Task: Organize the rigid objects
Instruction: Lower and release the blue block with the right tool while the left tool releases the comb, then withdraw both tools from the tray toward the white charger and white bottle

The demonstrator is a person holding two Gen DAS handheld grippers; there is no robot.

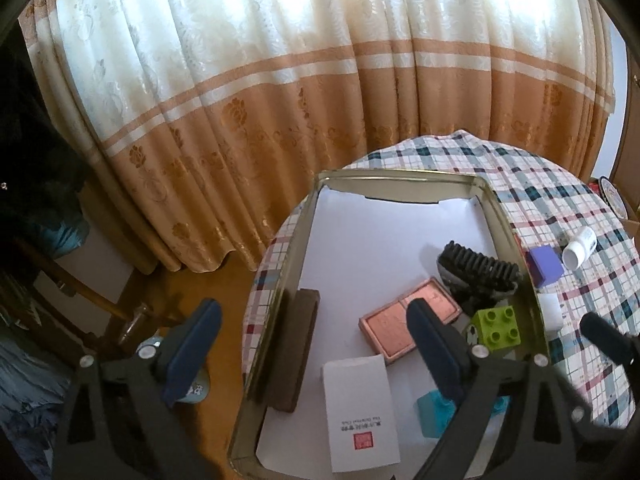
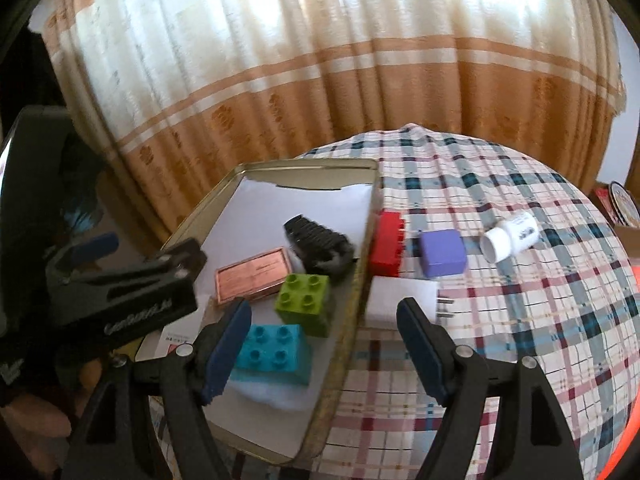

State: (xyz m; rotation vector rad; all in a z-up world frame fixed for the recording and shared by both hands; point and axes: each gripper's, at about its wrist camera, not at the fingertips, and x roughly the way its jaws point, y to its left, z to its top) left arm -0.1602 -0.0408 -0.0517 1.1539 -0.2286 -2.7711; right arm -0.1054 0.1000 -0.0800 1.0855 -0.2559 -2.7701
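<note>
White charger block lies just beside the tin tray's rim; the spread, empty right gripper risks clipping that rim. The left gripper is spread too.

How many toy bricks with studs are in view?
3. The green brick and the blue brick lie in the tray; the red brick lies on the cloth beside it. Others may be hidden.

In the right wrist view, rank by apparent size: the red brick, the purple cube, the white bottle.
1. White bottle, lying on its side.
2. Red brick and purple cube: too alike to rank.
</note>
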